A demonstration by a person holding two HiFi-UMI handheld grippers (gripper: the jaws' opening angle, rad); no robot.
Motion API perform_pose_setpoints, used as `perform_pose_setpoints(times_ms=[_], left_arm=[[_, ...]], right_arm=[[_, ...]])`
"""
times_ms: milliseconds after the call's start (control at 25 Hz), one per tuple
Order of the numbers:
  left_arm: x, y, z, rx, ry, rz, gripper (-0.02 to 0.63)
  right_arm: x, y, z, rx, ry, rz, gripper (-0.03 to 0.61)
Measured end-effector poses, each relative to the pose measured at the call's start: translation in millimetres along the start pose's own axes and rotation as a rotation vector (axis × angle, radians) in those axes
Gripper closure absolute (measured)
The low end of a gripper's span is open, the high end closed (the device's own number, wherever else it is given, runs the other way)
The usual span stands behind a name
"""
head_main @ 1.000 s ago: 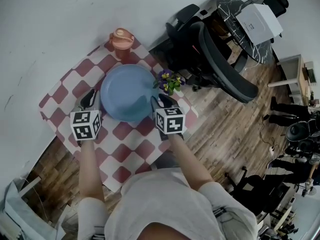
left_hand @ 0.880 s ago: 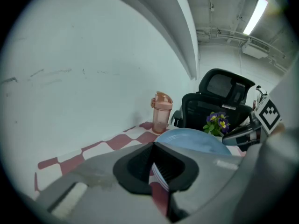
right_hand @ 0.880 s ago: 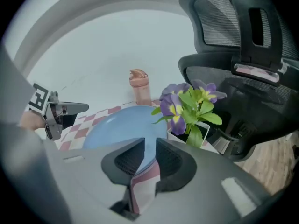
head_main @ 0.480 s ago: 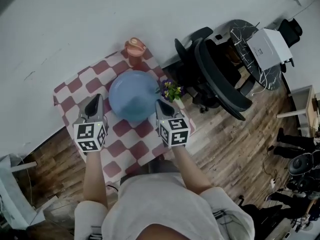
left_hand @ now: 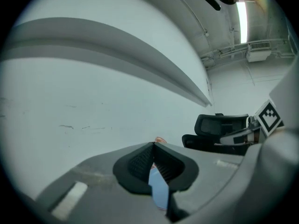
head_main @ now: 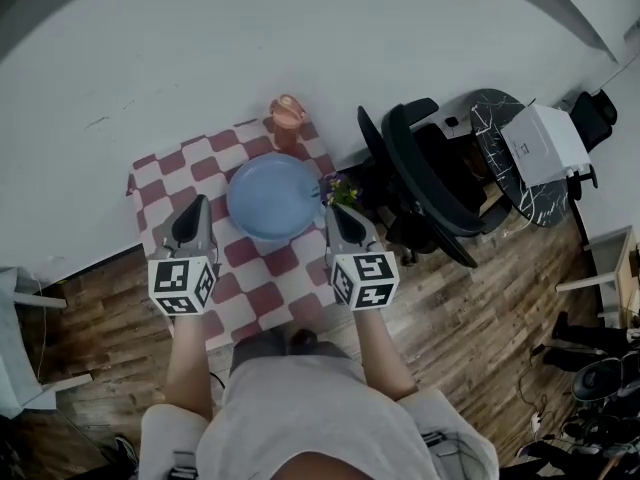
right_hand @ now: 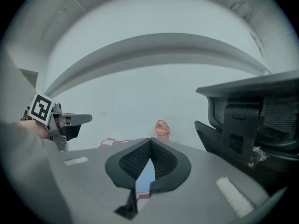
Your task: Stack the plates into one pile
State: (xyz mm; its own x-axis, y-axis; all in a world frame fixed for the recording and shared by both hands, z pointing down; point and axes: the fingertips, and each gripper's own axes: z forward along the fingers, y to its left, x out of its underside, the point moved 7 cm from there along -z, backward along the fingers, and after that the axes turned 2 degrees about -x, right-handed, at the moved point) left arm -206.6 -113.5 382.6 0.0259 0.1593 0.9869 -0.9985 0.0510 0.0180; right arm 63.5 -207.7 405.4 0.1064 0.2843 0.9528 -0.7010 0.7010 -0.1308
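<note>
Left gripper [head_main: 196,206] and right gripper [head_main: 334,213], closed, flank the flat, face-up blue plate [head_main: 272,197].

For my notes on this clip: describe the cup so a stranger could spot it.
Start at the checked cloth by the white wall. Past the blue plate, at the cloth's far edge, stands the cup, the only orange thing there.

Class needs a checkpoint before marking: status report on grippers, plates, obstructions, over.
Left gripper shut, empty. Right gripper shut, empty. Blue plates one pile on checkered tablecloth, both grippers clear of it. Pink cup, flowers beside; nothing blocking.
</note>
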Motion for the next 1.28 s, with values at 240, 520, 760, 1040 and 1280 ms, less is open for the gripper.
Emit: perform_pose_setpoints(times_ms=[240,520,760,1040,1280], left_arm=[[-23,-21,-30,-0.016,-0.085,-0.037,0.611],[-42,-48,-60,-0.043,-0.157,0.011,0.611],[-57,-68,-83,-0.048,-0.218,0.034,0.611],[-63,-83,-100,-0.048,-0.245,0.055,0.611],[-63,-91,-107,-0.045,-0.250,0.054,0.611]], right_arm=[[-26,-3,-34,-0.019,-0.077,-0.018,0.580],[-48,-3,-75,-0.014,-0.165,-0.082,0.580],[-58,-6,-103,0.005,-0.210,-0.110,0.581],[-65,-6,-129,0.036,-0.272,-0.145,0.581],[-65,-4,-143,0.030,-0.297,-0.144,0.581]])
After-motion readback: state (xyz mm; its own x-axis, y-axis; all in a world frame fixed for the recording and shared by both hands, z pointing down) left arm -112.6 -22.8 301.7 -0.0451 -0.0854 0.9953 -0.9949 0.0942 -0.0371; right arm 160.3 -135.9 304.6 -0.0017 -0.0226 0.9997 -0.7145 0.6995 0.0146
